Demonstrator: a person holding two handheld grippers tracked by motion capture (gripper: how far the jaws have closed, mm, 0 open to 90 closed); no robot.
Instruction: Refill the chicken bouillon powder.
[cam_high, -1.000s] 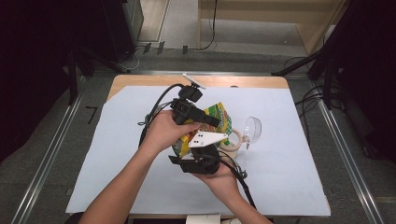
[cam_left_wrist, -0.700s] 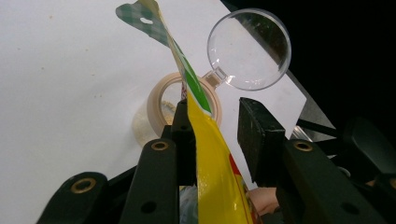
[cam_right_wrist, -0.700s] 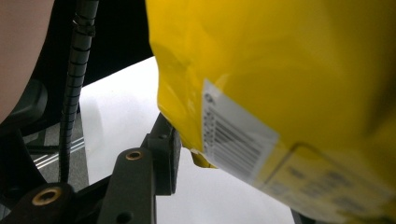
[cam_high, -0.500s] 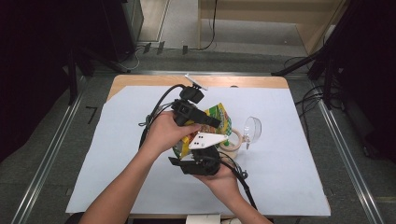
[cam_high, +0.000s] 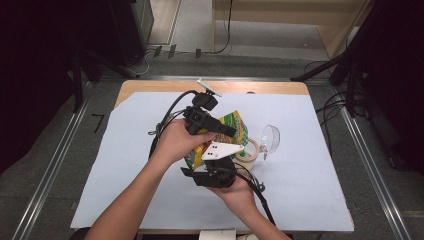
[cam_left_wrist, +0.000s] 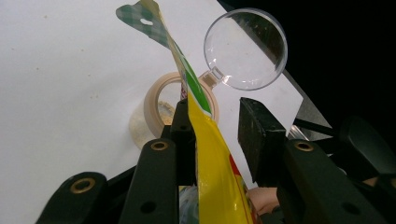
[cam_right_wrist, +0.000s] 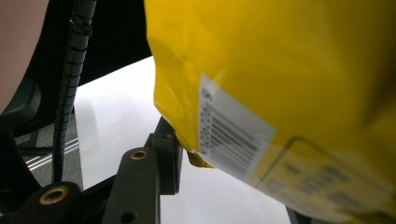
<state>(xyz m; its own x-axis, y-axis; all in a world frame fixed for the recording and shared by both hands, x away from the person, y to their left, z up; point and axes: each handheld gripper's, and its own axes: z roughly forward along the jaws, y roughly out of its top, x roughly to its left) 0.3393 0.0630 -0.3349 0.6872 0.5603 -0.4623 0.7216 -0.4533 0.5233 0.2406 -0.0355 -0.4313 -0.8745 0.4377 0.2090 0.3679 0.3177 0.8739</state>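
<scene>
A yellow and green snack bag (cam_high: 234, 124) is held up off the white sheet between both hands. My left gripper (cam_high: 227, 131) reaches in from above it. In the left gripper view the bag's thin edge (cam_left_wrist: 212, 163) rests against one finger (cam_left_wrist: 183, 135), and a gap separates it from the other, so the jaws stand open around it. My right gripper (cam_high: 220, 159), which carries a white three-cornered plate, grips the bag from below. In the right gripper view one finger (cam_right_wrist: 166, 156) presses the bag's (cam_right_wrist: 280, 93) corner by the barcode. The other finger is hidden behind the bag.
A roll of beige tape (cam_high: 253, 152) lies on the white sheet (cam_high: 125, 165) right of the bag, with a clear magnifying glass (cam_high: 270, 136) beside it. Both show under the bag in the left gripper view: tape (cam_left_wrist: 154, 100), lens (cam_left_wrist: 245, 49). A small white piece (cam_high: 208, 86) sits at the table's far edge.
</scene>
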